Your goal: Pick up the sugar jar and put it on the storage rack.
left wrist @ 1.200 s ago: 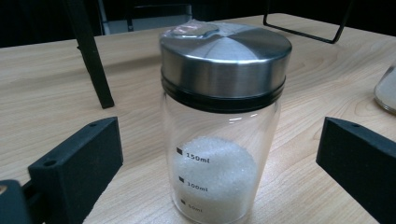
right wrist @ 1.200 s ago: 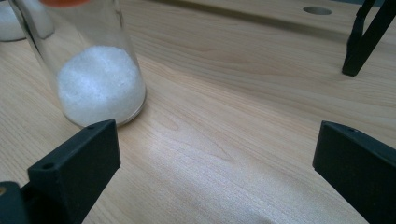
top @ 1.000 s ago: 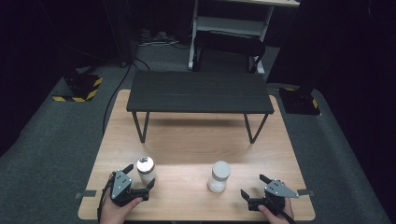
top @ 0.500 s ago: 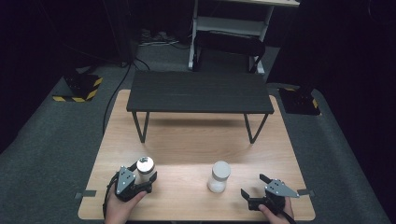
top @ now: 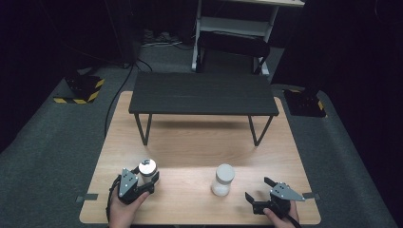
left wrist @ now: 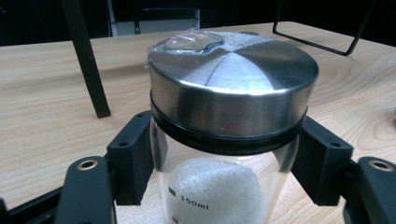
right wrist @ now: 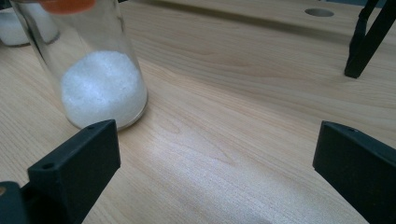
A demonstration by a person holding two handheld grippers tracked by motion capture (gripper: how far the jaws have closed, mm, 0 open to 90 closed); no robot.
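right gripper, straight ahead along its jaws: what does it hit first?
Probably nothing close. The right gripper is open and its jaws frame bare table; the jar with white powder stands left of that line. Farther on, a leg of the black stand lies to the right. Depth is hard to judge.

The one marking that reads is "150ml", printed in dark type on the clear glass wall of the jar, beside a small dark square that looks like a fill mark. A second small mark sits lower on the same glass at the picture's bottom edge, probably another step of the scale, but it is cut off and cannot be read. The yellow-and-black hazard stripes on the floor block carry no words, and the other jar shows no print on the side in view.
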